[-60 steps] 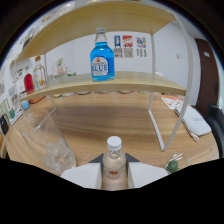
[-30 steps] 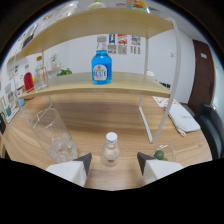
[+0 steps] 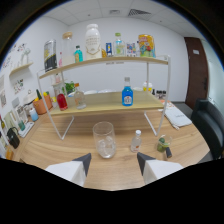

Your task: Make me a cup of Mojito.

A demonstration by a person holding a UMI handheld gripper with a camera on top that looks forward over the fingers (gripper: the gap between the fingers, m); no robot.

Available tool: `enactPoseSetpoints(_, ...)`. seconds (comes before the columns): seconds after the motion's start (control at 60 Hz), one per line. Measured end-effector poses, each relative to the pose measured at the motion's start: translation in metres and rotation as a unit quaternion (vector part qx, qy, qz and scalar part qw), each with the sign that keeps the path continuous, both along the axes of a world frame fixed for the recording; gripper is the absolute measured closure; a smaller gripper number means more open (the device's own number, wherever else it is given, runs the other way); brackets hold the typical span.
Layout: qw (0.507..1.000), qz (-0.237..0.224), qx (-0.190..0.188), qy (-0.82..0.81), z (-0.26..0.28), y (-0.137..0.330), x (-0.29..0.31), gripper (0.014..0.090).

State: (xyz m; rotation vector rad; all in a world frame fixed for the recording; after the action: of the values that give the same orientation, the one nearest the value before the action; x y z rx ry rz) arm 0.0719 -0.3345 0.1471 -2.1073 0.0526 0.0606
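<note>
- Wooden tabletop [image 3: 120,175] with a pale grain fills the foreground of a white-walled office; a 2-tier wooden rack [image 3: 107,105] on white metal legs stands well beyond the fingers.
- Clear round glass [image 3: 104,139], upright with ice-like lumps at its bottom, stands just ahead of the gripper [image 3: 112,161], slightly toward the left finger.
- Small clear bottle [image 3: 136,141] with a white cap stands upright just ahead of the right finger, its long axis vertical.
- Gripper fingers are spread wide and hold nothing.
- Green lime pieces [image 3: 163,146] lie beyond the right finger.
- Blue bottle [image 3: 127,94] stands on the lower shelf; a red bottle [image 3: 62,100] stands further left.
</note>
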Motion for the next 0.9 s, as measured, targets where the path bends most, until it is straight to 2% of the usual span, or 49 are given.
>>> enactPoseSetpoints(0.167, 1.000, -0.001, 0.010, 0.000, 0.023, -0.005, -0.027, 0.0197)
enactPoseSetpoints(0.4, 0.998, 0.001, 0.067, 0.020, 0.101, 0.023, -0.089, 0.0194)
enactPoseSetpoints(0.733, 0.982, 0.025, 0.185, 0.016, 0.238, 0.117, -0.193, 0.0189)
enactPoseSetpoints(0.9, 0.977, 0.026, 0.211, 0.000, 0.269, 0.175, -0.226, 0.0186)
